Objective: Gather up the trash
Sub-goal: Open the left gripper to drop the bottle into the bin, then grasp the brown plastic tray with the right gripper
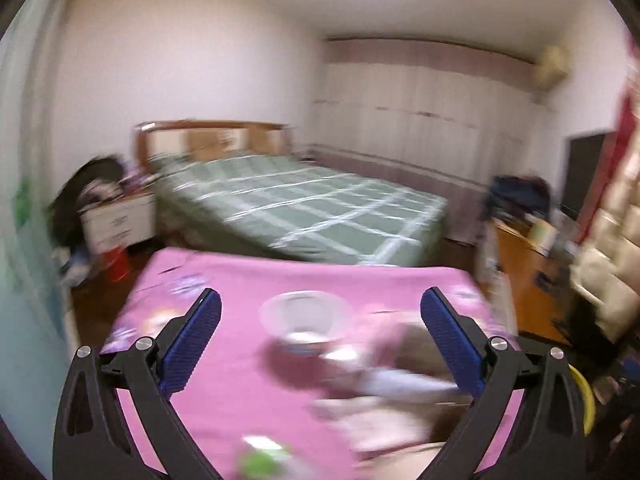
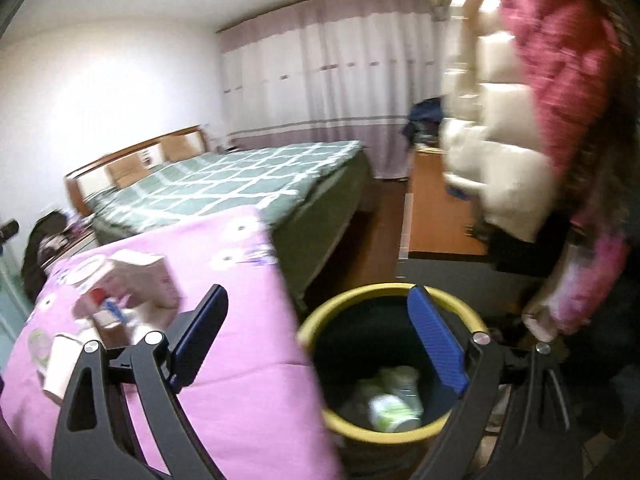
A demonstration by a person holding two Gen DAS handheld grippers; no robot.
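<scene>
My left gripper (image 1: pixel 320 300) is open and empty above a table with a pink cloth (image 1: pixel 240 380). A clear plastic bowl (image 1: pixel 306 318) sits between its fingers' line, with blurred packaging (image 1: pixel 400 384) to its right and a green-white item (image 1: pixel 264 460) at the near edge. My right gripper (image 2: pixel 318 300) is open and empty over the yellow-rimmed black trash bin (image 2: pixel 320 320), which holds green-white wrappers (image 2: pixel 394 404). In the right wrist view a pink-white carton (image 2: pixel 144 280), small boxes (image 2: pixel 108 312) and a paper cup (image 2: pixel 60 364) lie on the pink cloth (image 2: pixel 240 340).
A bed with a green checked cover (image 1: pixel 312 204) stands behind the table. A white nightstand (image 1: pixel 118 220) and red bucket (image 1: pixel 116 264) are at left. A wooden desk (image 2: pixel 440 216) and hanging coats (image 2: pixel 520 120) crowd the right side near the bin.
</scene>
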